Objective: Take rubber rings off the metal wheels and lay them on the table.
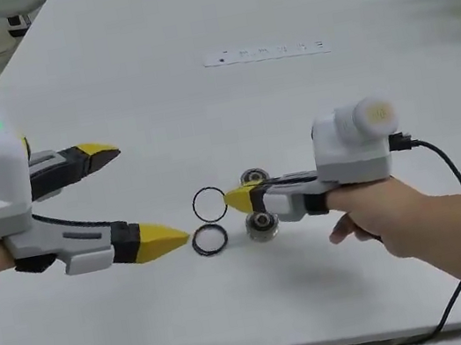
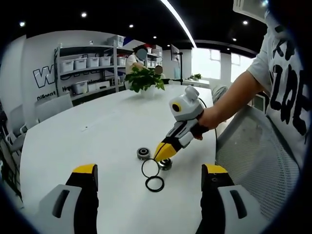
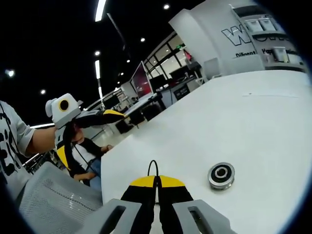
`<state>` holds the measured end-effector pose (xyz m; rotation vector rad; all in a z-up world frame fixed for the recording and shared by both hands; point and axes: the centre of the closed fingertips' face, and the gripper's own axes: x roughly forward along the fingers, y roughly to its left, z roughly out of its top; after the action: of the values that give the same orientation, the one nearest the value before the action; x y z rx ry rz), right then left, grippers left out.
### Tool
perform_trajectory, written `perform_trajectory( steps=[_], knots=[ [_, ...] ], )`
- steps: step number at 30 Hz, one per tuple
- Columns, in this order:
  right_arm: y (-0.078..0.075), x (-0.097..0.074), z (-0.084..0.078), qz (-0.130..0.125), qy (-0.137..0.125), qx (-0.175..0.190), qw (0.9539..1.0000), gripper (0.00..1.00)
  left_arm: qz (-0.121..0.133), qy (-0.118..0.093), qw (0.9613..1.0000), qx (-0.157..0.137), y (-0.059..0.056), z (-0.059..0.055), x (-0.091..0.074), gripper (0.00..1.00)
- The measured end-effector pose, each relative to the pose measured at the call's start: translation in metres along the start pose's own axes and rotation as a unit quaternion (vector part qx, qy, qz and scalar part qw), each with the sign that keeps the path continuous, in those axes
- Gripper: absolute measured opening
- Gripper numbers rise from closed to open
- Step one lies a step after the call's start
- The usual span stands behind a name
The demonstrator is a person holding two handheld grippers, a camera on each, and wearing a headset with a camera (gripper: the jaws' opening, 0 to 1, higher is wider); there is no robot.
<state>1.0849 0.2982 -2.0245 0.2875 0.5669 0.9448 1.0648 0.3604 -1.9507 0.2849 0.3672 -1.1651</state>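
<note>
Mid-frame, fingers of the right gripper [image 1: 237, 198] are pinching one thin black ring [image 1: 207, 189]; a second, thicker ring [image 1: 195, 243] is lying on the table [image 1: 291, 108] beside two shiny wheels [image 1: 254, 176] [image 1: 262, 225]. Fingers of the left gripper [image 1: 143, 194] are spreading wide.

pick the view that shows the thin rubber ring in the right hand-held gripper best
Head view: the whole thin rubber ring reads as an open circle at the tips of the shut right hand-held gripper. The left gripper view has it whole but foreshortened. The right gripper view catches it edge-on, a thin arc above the shut jaws.
</note>
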Motion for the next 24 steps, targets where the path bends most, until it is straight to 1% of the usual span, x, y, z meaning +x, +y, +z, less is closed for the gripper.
perform_trajectory(
  steps=[9,12,15,20,24],
  knots=[
    [0.006,0.007,-0.014,0.010,0.029,0.002,0.9995,0.00,0.004,0.007,1.0000,-0.004,-0.003,-0.009,-0.007,0.86],
    [0.007,0.009,-0.018,0.010,0.038,0.003,0.9992,0.00,0.006,0.007,0.9999,-0.009,-0.004,-0.012,-0.009,0.86],
    [0.006,0.011,-0.021,0.010,0.046,0.004,0.9989,0.00,0.007,0.012,0.9999,-0.009,-0.005,-0.015,-0.011,0.86],
    [0.005,0.012,-0.027,0.009,0.058,0.002,0.9983,0.00,0.009,0.011,0.9998,-0.013,-0.004,-0.014,-0.012,0.86],
    [0.004,0.012,-0.030,0.005,0.065,0.000,0.9979,0.00,0.008,0.013,0.9998,-0.013,-0.007,-0.016,-0.011,0.85]
  ],
)
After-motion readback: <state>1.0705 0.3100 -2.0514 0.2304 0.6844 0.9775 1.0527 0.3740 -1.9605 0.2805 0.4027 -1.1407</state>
